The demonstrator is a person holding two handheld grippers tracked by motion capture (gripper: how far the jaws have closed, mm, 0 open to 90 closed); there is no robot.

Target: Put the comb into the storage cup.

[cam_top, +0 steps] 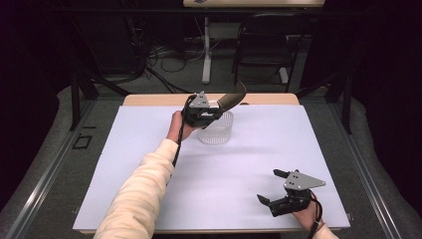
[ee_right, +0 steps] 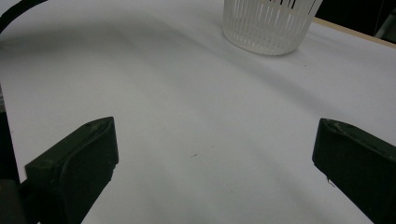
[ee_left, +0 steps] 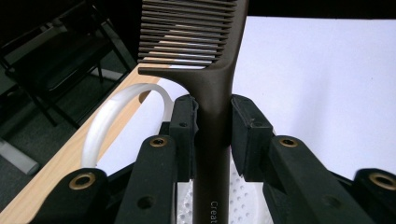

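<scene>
My left gripper (cam_top: 215, 112) hovers over a white slotted basket (cam_top: 216, 130) at the far middle of the table, shut on the handle of a dark brown comb (cam_top: 233, 96). In the left gripper view the comb (ee_left: 212, 107) stands between both pads, teeth pointing left, with the basket's rim (ee_left: 107, 121) and perforated bottom below it. My right gripper (cam_top: 271, 186) rests near the table's front right, jaws wide open with nothing between them. In the right gripper view the basket (ee_right: 268, 25) stands far ahead on the white sheet.
A white sheet (cam_top: 149, 164) covers the wooden table (cam_top: 149, 99). Beyond the far edge stand a black chair (cam_top: 263, 45), a white table leg (cam_top: 206, 50) and loose cables on the floor.
</scene>
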